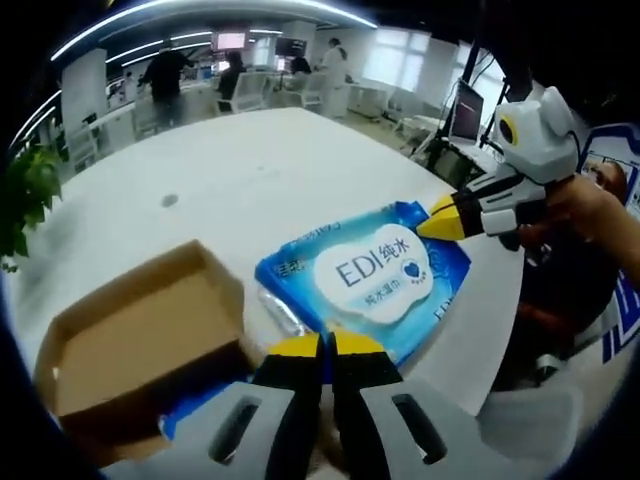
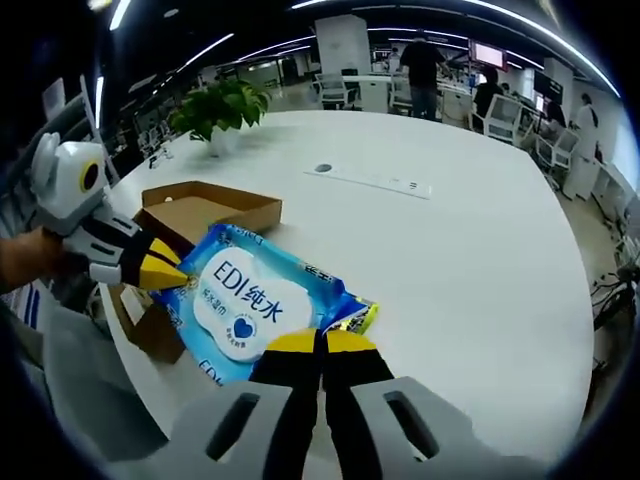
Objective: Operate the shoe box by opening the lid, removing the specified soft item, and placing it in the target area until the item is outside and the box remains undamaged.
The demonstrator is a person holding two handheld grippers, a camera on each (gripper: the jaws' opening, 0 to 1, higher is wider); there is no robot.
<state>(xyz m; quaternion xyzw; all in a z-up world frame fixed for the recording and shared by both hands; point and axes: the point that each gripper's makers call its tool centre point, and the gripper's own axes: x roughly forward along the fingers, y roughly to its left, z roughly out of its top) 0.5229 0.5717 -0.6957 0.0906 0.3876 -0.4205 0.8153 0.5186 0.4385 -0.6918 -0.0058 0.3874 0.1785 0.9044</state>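
Now the open shoe box (image 1: 140,335) is sitting bare inside on the white table (image 1: 250,170), while the blue wipes pack (image 1: 365,275) is hanging outside it, stretched lengthwise between both tongs: left gripper (image 1: 327,345) and right gripper (image 2: 321,342) each pinching an opposite end.

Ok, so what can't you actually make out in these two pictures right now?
- Wet wipes pack: its near edge is hidden behind the left gripper in the left gripper view; small print is too small to read.
- Cardboard box: the pack and the left gripper cover its near part in the right gripper view; the contents cannot be told.
- Right gripper: whether it pinches the pack's edge is hidden beneath its tips.
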